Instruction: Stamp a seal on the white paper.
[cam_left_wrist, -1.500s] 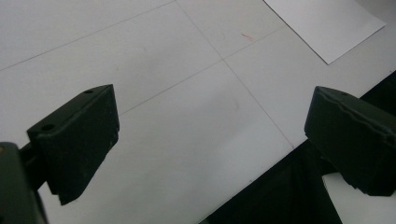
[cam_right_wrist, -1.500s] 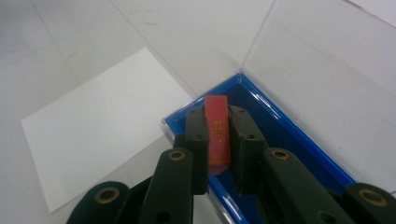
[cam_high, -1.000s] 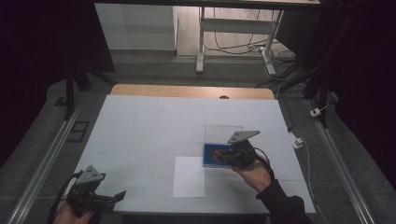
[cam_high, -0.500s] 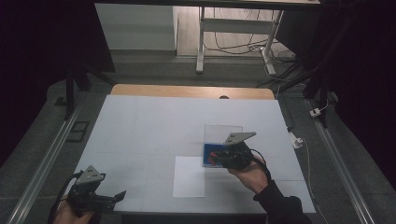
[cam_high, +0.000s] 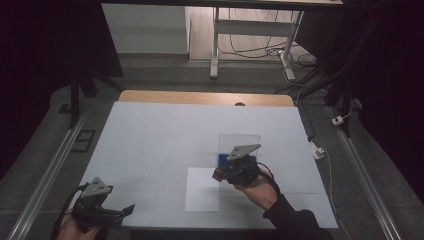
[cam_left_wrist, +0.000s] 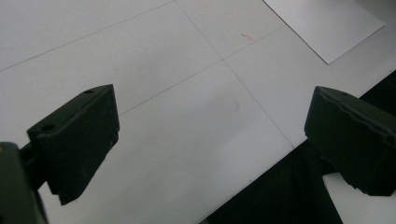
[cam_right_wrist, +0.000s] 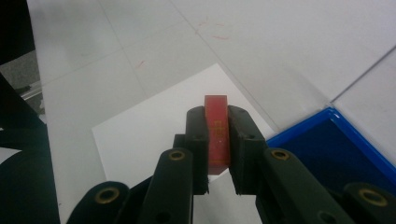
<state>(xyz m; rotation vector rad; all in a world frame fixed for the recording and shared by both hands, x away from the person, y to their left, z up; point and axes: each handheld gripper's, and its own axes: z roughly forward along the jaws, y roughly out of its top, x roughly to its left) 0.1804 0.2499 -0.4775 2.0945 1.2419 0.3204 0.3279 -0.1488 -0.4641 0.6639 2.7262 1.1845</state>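
While my right gripper (cam_right_wrist: 217, 154) hovers over the white paper sheet (cam_right_wrist: 140, 135), its jaws are clenched on a thin red rectangular card (cam_right_wrist: 216, 128) standing on edge between the pads, long axis running along the jaws, its far end poking past the tips. Blue shallow tray (cam_right_wrist: 336, 149): beside the right jaw. My left gripper (cam_left_wrist: 210, 140): jaws released, wide apart, nothing between them.

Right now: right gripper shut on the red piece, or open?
Shut on it. In the right gripper view the right gripper has both jaws pressed flat against the red block, held above the white sheet.
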